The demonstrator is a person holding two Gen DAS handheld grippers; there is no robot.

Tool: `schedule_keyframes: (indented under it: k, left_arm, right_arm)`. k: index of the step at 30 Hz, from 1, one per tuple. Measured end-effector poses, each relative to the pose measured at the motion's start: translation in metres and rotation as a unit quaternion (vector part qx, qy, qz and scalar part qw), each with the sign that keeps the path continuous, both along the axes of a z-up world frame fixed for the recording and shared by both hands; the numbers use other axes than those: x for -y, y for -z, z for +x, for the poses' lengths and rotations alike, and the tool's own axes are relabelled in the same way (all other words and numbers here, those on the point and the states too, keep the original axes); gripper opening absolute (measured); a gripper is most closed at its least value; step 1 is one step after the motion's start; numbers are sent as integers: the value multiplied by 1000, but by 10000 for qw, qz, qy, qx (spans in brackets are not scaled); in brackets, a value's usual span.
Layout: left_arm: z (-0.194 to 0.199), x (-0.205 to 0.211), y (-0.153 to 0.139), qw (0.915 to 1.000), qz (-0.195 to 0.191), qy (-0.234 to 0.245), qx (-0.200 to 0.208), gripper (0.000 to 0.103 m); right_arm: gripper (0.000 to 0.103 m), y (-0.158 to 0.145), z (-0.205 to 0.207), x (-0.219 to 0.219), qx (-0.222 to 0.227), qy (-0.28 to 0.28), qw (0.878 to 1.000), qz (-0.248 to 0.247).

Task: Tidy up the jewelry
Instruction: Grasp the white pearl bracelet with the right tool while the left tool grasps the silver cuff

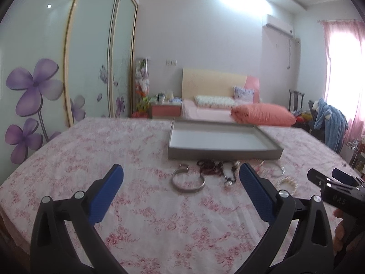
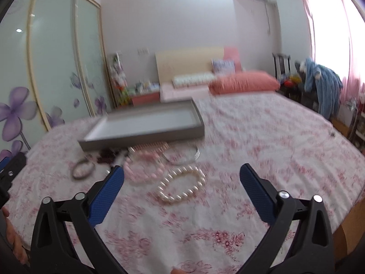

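A shallow grey tray with a white inside lies on the floral tablecloth; it also shows in the right wrist view. In front of it lies jewelry: a silver cuff bangle, a dark bead string, a thin silver bangle, a pink bead bracelet and a white pearl bracelet. My left gripper is open and empty, just short of the cuff bangle. My right gripper is open and empty, with the pearl bracelet between its fingers' line.
The round table is covered with a pink floral cloth and drops off at the right edge. A pink comb lies against the tray. A bed with an orange pillow stands behind, a glass wardrobe at left.
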State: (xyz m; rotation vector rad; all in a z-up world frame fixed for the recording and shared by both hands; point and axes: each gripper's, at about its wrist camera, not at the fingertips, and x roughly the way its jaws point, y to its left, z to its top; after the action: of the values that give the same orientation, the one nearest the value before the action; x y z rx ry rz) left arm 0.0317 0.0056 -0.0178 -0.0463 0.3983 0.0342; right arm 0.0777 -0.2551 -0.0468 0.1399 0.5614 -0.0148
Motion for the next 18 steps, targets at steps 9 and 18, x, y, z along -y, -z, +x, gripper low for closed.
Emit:
schedule_keyframes:
  k: [9, 18]
  left_arm:
    - [58, -14, 27, 9928, 48, 56, -1199, 99]
    - [112, -12, 53, 9736, 132, 320, -2255, 99]
  right_arm:
    - [42, 36, 63, 12, -1372, 116, 9905, -66]
    - [13, 39, 66, -3, -1551, -7, 9869, -453]
